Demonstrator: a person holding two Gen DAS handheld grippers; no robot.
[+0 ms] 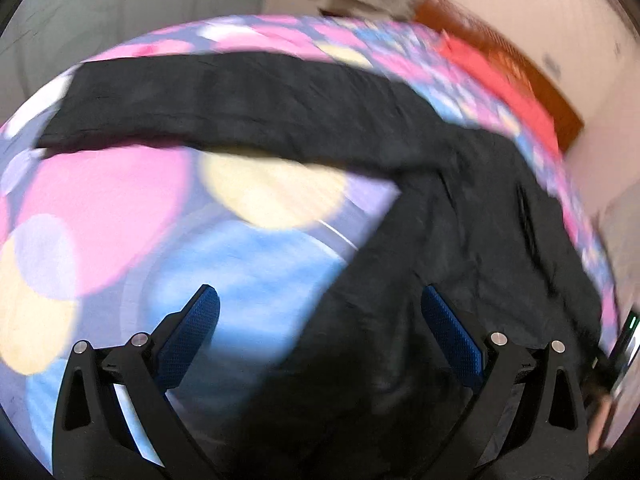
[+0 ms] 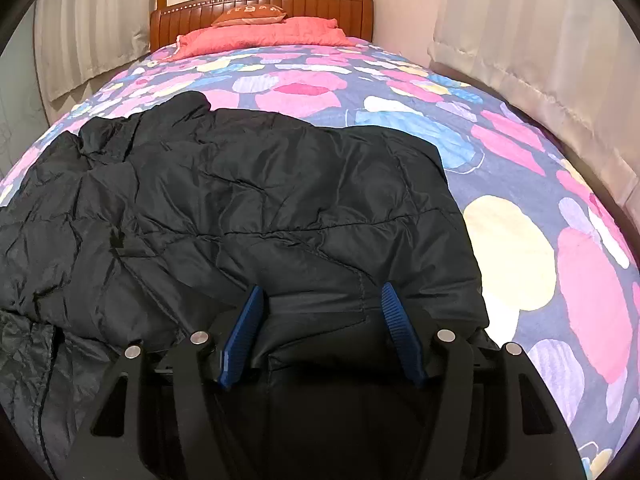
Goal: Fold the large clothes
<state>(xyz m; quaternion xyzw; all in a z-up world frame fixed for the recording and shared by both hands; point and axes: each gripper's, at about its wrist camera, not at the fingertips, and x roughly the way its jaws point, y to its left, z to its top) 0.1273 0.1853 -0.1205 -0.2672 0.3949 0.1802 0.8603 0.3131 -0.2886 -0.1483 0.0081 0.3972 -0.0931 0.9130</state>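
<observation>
A large black quilted jacket (image 2: 248,208) lies spread on a bed with a pink, blue and yellow flowered cover (image 2: 512,240). In the left wrist view, which is blurred, the jacket (image 1: 460,248) fills the right side and one sleeve (image 1: 208,100) stretches out to the left. My left gripper (image 1: 316,308) is open above the jacket's edge and the cover. My right gripper (image 2: 320,304) is open low over the jacket's near right part, with fabric between the blue pads (image 2: 244,332); whether they touch it I cannot tell.
A red pillow (image 2: 260,34) and an orange cushion (image 2: 250,14) lie at the wooden headboard (image 2: 320,4). Pale curtains (image 2: 532,60) hang along the right side and on the left (image 2: 80,32). Bare bed cover lies right of the jacket.
</observation>
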